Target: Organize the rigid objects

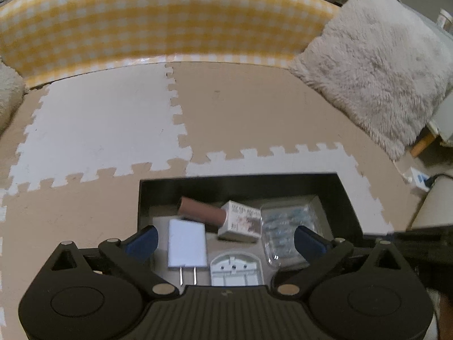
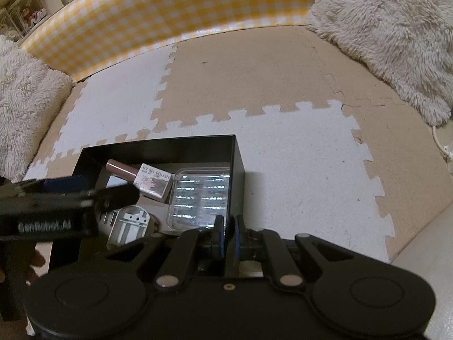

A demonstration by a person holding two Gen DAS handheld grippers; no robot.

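A black box (image 1: 240, 180) (image 2: 158, 144) sits on the foam mat. Inside lie a brown tube (image 1: 201, 211) (image 2: 121, 168), a small gel polish carton (image 1: 242, 222) (image 2: 154, 182), a white plug charger (image 1: 187, 243), a white plastic part (image 1: 233, 269) (image 2: 130, 223) and a clear plastic case (image 1: 286, 226) (image 2: 198, 195). My left gripper (image 1: 226, 236) hangs open over the box, its blue pads (image 1: 147, 236) wide apart and touching nothing. My right gripper (image 2: 228, 226) is shut on the box's right wall near the front corner; it enters the left wrist view as a dark bar (image 1: 410, 238).
Beige and white puzzle mats (image 1: 99, 124) cover the floor. A yellow checked barrier (image 1: 155, 25) curves along the back. Fluffy cushions lean at the right (image 1: 376, 65) and the left (image 2: 25, 90). A white cable (image 2: 438, 141) lies at the far right.
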